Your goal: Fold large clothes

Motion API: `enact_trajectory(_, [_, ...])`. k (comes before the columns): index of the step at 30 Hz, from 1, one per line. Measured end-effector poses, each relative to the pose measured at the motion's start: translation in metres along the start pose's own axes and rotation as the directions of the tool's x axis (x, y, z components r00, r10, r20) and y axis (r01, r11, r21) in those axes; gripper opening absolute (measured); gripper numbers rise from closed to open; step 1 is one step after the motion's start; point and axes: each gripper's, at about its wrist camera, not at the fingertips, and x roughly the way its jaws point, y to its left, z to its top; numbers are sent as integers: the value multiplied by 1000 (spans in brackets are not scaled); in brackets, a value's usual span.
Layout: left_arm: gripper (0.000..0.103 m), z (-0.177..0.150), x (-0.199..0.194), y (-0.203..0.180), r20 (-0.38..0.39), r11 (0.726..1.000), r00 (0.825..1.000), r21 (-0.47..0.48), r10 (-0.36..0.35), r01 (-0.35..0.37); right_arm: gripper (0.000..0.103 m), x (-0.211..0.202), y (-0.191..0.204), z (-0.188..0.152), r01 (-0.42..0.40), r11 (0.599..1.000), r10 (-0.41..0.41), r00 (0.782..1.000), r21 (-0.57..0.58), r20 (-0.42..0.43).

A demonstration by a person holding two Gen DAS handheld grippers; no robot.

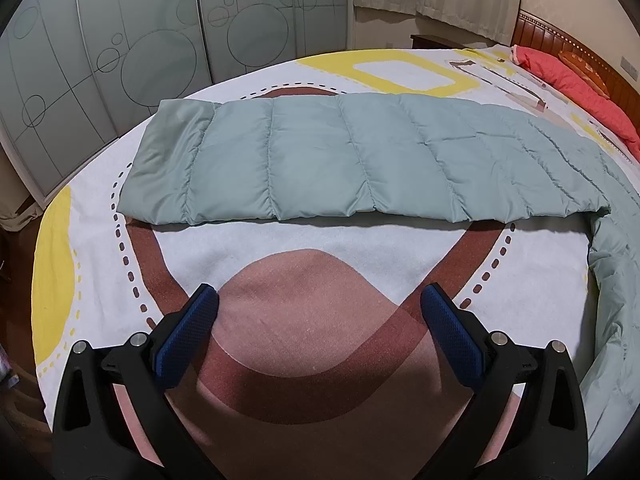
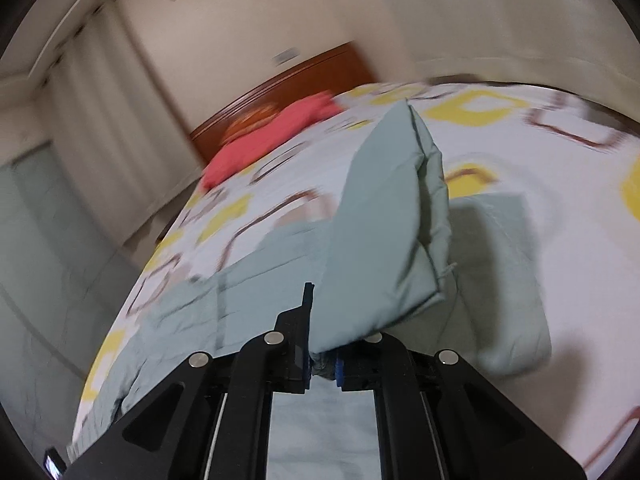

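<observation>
Currently the left tool (image 1: pixel 319 300) is spread wide, its blue-padded fingers (image 1: pixel 188 334) well apart and holding nothing. It hangs above the patterned bed sheet (image 1: pixel 280 248), over a bare brown-and-white section. The pale green quilted comforter (image 1: pixel 320 160) lies ahead of this tool as a long folded band running across the bed, and it makes no contact with the fingers. At the right side of the left wrist view, the band turns and runs back toward the camera along the bed edge.

The right tool (image 2: pixel 322 360) is pressed together, pinching a corner of the comforter (image 2: pixel 384 240). The gripped fabric rises from between the fingers as a raised, doubled flap tilted away from the camera, with a stitched edge on its right side. More of the comforter lies flat on the sheet (image 2: pixel 540 152) below and to both sides of the flap. The right wrist view is blurred, so finer detail cannot be read.

A red pillow (image 1: pixel 576 80) sits at the wooden headboard (image 1: pixel 592 46), well apart from both tools. Wardrobe doors (image 1: pixel 160 40) with circle patterns stand beyond the far side of the bed.
</observation>
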Motion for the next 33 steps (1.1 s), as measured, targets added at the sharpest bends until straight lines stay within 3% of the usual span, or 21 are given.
enact_trajectory(6, [101, -1, 1, -1, 8, 1000, 1000, 1, 2, -2, 8, 49, 96, -32, -97, 978, 72, 988, -185, -136])
enact_trajectory(12, [101, -2, 0, -1, 11, 1000, 1000, -1, 1, -1, 8, 82, 143, -74, -150, 947, 75, 963, -284, -258])
enact_trajectory(20, [101, -1, 0, -1, 11, 1000, 1000, -2, 1, -1, 10, 112, 174, -114, -175, 891, 1, 923, -419, -384])
enact_trajectory(22, [101, -1, 0, -1, 11, 1000, 1000, -2, 1, -1, 17, 117, 179, -118, -176, 884, -7, 921, -432, -389])
enact_trajectory(23, [101, -1, 0, -1, 12, 1000, 1000, -1, 2, -2, 33, 117, 180, -118, -187, 884, 3, 919, -429, -394])
enact_trajectory(24, [101, -1, 0, 0, 11, 1000, 1000, -1, 1, -1, 56, 117, 181, -119, -201, 884, 18, 917, -422, -399])
enact_trajectory(25, [101, -1, 0, 0, 11, 1000, 1000, -2, 1, -1, 70, 114, 181, -119, -215, 884, 34, 915, -414, -402])
enact_trajectory(30, [101, -1, 0, 0, 11, 1000, 1000, -1, 1, -1, 71, 91, 179, -111, -274, 884, 103, 904, -378, -415])
enact_trajectory(33, [101, -1, 0, -1, 12, 1000, 1000, -1, 1, -1, 70, 70, 154, -88, -254, 906, 119, 920, -339, -373])
